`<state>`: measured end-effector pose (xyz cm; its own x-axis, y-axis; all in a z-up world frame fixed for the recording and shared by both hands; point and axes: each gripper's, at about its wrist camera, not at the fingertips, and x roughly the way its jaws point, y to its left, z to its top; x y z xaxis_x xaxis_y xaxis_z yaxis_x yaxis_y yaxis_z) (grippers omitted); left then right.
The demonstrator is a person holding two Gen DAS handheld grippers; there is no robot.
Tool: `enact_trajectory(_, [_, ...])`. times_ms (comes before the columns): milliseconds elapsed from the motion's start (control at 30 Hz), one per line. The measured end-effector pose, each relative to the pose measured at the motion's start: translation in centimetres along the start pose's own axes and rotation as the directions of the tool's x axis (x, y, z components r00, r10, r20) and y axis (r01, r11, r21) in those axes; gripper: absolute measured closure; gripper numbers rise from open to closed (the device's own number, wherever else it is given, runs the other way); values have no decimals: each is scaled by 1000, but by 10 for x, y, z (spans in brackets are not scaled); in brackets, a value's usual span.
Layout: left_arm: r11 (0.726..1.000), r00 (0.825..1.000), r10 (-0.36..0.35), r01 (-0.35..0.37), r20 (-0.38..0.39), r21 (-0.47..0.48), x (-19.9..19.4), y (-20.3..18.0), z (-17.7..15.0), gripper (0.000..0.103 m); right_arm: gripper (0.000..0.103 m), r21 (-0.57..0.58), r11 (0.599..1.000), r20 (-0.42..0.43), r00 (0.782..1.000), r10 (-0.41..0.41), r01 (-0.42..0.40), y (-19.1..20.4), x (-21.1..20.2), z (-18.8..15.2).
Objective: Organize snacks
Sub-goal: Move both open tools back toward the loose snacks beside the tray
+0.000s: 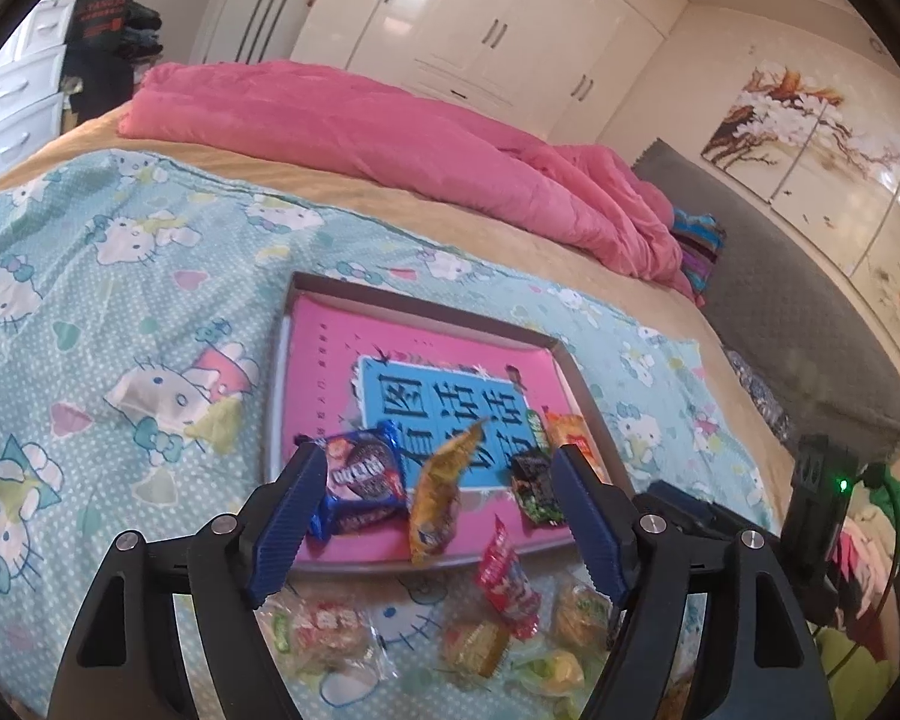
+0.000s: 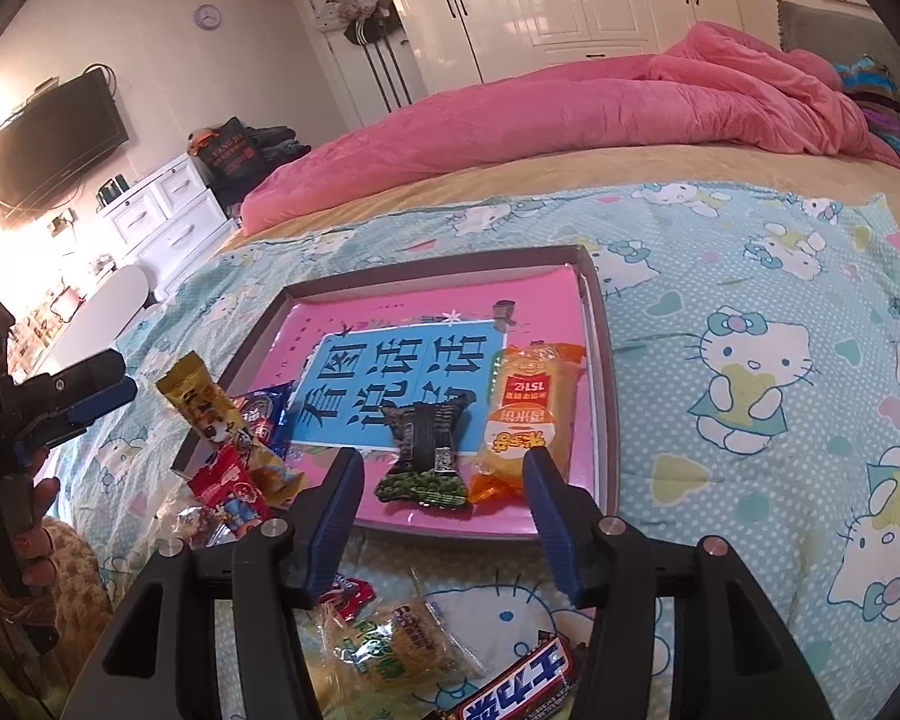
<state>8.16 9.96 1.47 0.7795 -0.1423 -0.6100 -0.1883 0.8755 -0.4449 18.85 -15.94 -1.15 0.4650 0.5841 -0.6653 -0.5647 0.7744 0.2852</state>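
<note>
On a cartoon-cat bedsheet (image 2: 750, 312), wrapped snacks lie in a shallow pink-lined tray (image 2: 600, 324) and in a blurred, partly cut-off pile before it, while the left gripper (image 1: 432, 450) and right gripper (image 2: 444, 456) both hover spread and empty.

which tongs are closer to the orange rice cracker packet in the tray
Right. The right tongs hang open just in front of the orange rice cracker packet, one fingertip at its near end. The left tongs sit beyond the tray's opposite side.
</note>
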Motion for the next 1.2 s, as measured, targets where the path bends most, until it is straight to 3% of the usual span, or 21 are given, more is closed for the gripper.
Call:
enact_trajectory(433, [998, 998, 0, 4, -70, 63, 5, -22, -15, 24, 38, -14, 999, 1, 999, 35, -35, 6, -7, -2])
enact_trajectory(733, [995, 993, -31, 41, -112, 87, 6, -30, -23, 24, 37, -32, 999, 1, 999, 37, -36, 8, -8, -1])
enact_trajectory(1200, [994, 985, -12, 30, -171, 102, 8, -38, -38, 24, 36, -56, 997, -10, 999, 48, -48, 13, -12, -3])
